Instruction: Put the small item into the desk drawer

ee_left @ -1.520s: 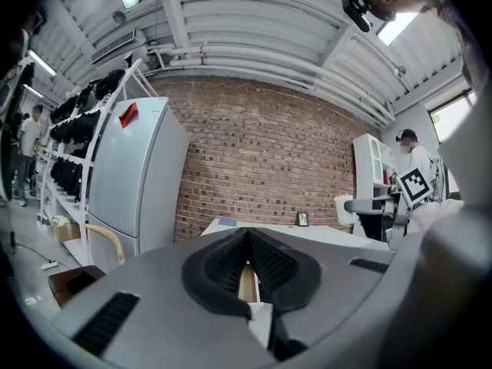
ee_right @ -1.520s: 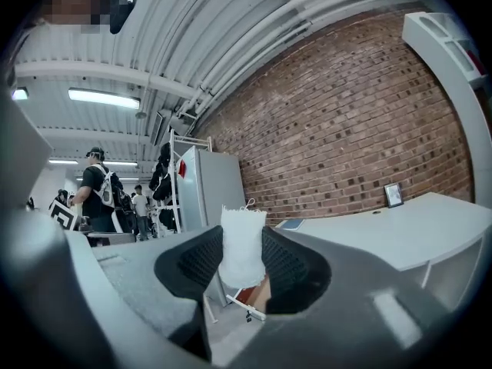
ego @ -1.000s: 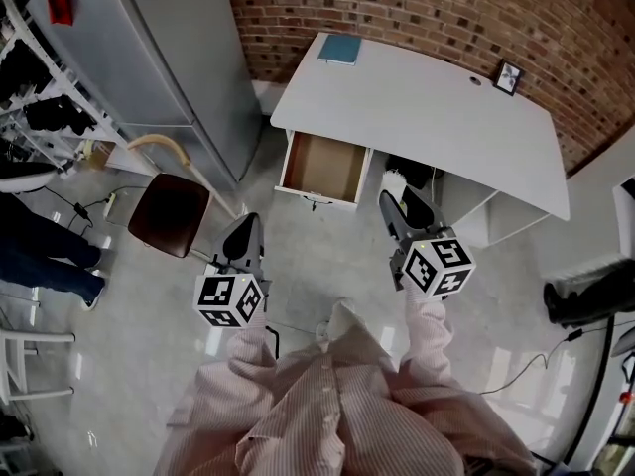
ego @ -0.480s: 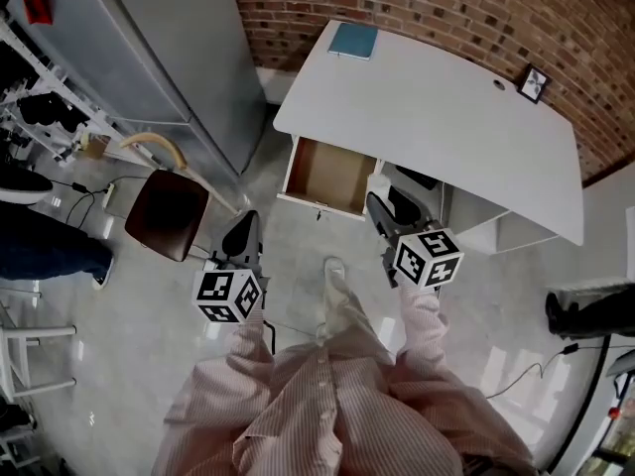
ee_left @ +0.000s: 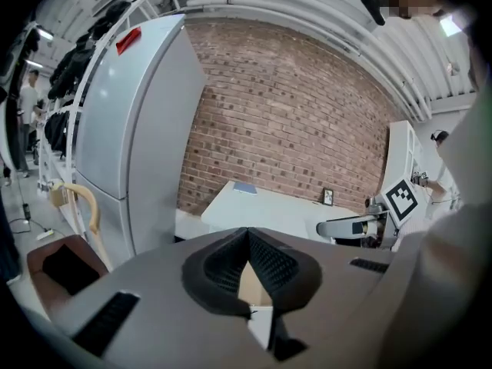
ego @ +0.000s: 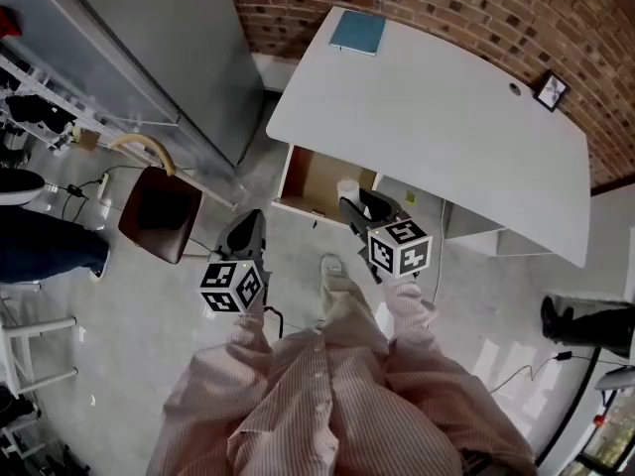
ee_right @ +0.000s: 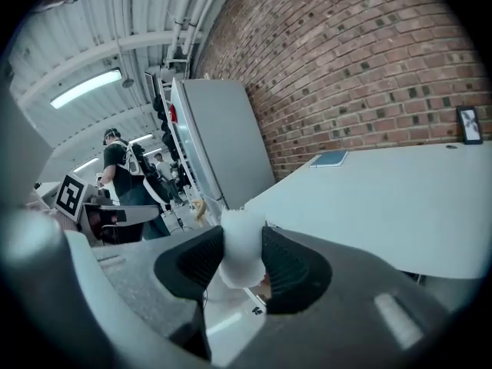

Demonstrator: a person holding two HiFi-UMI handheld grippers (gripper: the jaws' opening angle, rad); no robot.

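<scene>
Indoors: red brick wall (ego: 446, 8), glossy grey floor (ego: 129, 315). Against the brick, white desk (ego: 437, 107), with blue book (ego: 357, 33) at far corner and small picture frame (ego: 552, 91) near the wall. Beside it, tall grey cabinet (ego: 149, 38) and brown chair (ego: 157, 211). Under desk front, drawer (ego: 313, 181) pulled open. Clamped in right gripper (ee_right: 242, 256): small white item (ee_right: 242, 244), over drawer's right end. Left gripper (ee_left: 247, 264) low beside chair, jaw tips together, nothing between.

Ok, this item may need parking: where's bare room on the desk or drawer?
Desk: bare between the book at its far-left corner and the frame at far right. Drawer: bare at left; its right side is hidden behind the right gripper and item.
</scene>
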